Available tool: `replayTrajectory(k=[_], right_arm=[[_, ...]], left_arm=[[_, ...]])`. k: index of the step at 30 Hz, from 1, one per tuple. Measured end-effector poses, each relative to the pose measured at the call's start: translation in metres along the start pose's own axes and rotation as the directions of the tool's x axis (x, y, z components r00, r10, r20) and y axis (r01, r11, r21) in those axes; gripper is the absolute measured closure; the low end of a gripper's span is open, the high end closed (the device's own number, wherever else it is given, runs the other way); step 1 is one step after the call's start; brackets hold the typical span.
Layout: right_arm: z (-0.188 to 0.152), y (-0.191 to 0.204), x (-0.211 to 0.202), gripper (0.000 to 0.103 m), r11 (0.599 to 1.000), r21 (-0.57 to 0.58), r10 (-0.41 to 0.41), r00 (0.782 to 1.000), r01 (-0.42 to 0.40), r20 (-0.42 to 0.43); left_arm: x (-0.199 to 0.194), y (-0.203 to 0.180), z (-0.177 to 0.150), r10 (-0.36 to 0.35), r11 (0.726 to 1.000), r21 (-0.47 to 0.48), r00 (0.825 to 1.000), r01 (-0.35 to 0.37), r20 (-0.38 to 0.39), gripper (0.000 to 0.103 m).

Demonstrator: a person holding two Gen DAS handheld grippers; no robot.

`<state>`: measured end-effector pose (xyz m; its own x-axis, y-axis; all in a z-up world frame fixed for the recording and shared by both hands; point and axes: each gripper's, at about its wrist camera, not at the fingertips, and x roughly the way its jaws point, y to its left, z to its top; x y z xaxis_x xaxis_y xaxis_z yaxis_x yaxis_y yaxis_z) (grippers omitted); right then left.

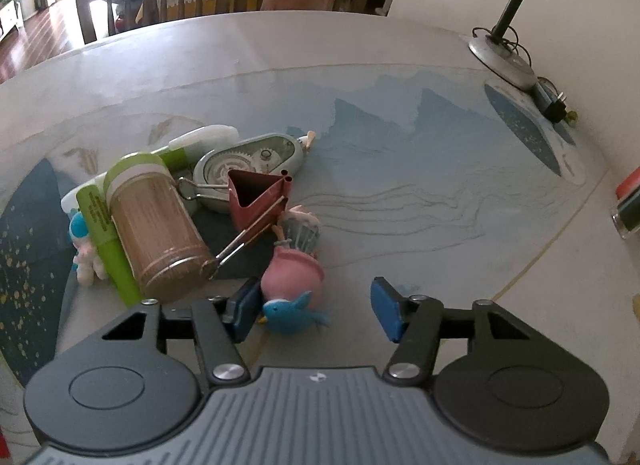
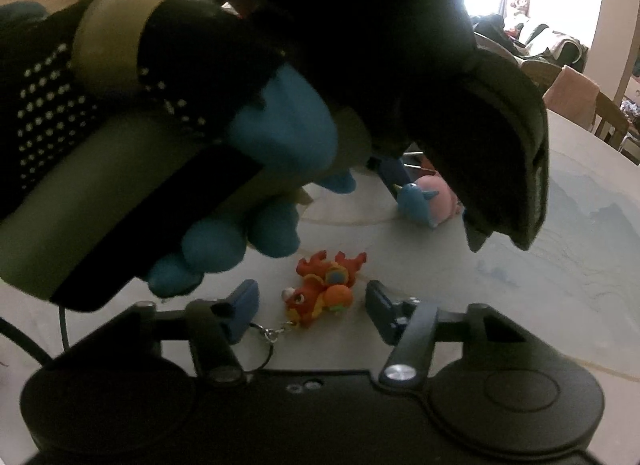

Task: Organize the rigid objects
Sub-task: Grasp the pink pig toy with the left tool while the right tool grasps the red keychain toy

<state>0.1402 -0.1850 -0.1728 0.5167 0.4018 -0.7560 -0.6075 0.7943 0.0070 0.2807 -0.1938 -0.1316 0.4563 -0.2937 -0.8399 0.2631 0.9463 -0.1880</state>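
Down at the left, the left tool (image 1: 316, 311) sits low over the tabletop (image 1: 420, 225) with its jaws partly open around a pink figurine with a blue bird (image 1: 294, 291); the near blue pad (image 1: 240, 313) lies just beside the toy, whether touching I cannot tell, while the far pad (image 1: 386, 311) stands clear of it, so nothing is gripped. Left of that toy lies a heap: one clear cylinder of toothpicks with a green lid (image 1: 154, 229), one green marker (image 1: 106, 241), one small white-and-blue figure (image 1: 84, 255), one white-capped green tube (image 1: 192, 145), one correction-tape dispenser (image 1: 248, 169), and one dark red binder clip (image 1: 258, 199) resting on the dispenser, its wire arm reaching toward the cylinder's base. Far right on the tabletop stands one gooseneck lamp (image 1: 504, 53) with a plug (image 1: 554, 103) beside its base. In the right wrist view, a blue-gloved hand (image 2: 260, 193) holding the left tool's body fills the upper left and hides much of the tabletop. Lower, the right tool (image 2: 310, 305) has its jaws partly open on either side of one red-and-orange keychain figure (image 2: 324, 289), which lies on the tabletop between the pads with a gap at each side; its small chain (image 2: 272, 333) trails toward the left pad. Beyond it, the pink and blue toy shows again.
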Motion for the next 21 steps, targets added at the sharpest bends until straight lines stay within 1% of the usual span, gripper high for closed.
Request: replayTrajectory(k=[4,5,6,7,8,11,15,18,21], right_arm=[[0.002,0.000,-0.001,0.061,1.000,-0.002,-0.007,1.000,0.007,0.004],[0.002,-0.001,-0.001,0.064,1.000,-0.001,-0.009,1.000,0.009,0.005],[0.003,-0.001,-0.001,0.065,1.000,0.001,-0.009,1.000,0.009,0.004],[0.003,-0.002,-0.001,0.066,1.000,0.004,-0.008,1.000,0.008,0.003],[0.003,-0.002,-0.002,0.066,1.000,0.006,-0.009,1.000,0.009,0.002],[0.004,-0.004,-0.003,0.066,1.000,0.017,-0.014,1.000,0.014,0.000],[0.002,-0.011,-0.009,0.066,0.998,0.050,-0.023,1.000,0.023,-0.011],[-0.002,-0.021,-0.015,0.066,0.995,0.095,-0.034,0.999,0.037,-0.032],[-0.005,-0.034,-0.026,0.066,0.986,0.155,-0.056,0.998,0.061,-0.035]], left_arm=[[0.001,-0.004,0.001,0.030,0.999,0.027,1.000,-0.030,0.001,0.057],[0.001,-0.004,0.000,0.030,0.999,0.029,1.000,-0.030,0.002,0.060],[0.001,-0.005,0.000,0.032,0.999,0.030,0.999,-0.032,0.004,0.065],[0.001,-0.005,0.000,0.038,0.999,0.033,0.999,-0.038,0.006,0.068],[0.001,-0.005,0.000,0.045,0.998,0.034,0.999,-0.045,0.009,0.070],[0.001,-0.003,0.000,0.051,0.998,0.021,0.999,-0.052,0.011,0.072],[-0.007,-0.006,-0.001,0.060,0.997,0.040,0.998,-0.061,0.025,0.072],[-0.015,-0.006,0.000,0.054,0.998,0.037,0.998,-0.055,0.031,0.072],[-0.023,-0.005,-0.002,0.052,0.998,0.024,0.998,-0.053,0.035,0.072]])
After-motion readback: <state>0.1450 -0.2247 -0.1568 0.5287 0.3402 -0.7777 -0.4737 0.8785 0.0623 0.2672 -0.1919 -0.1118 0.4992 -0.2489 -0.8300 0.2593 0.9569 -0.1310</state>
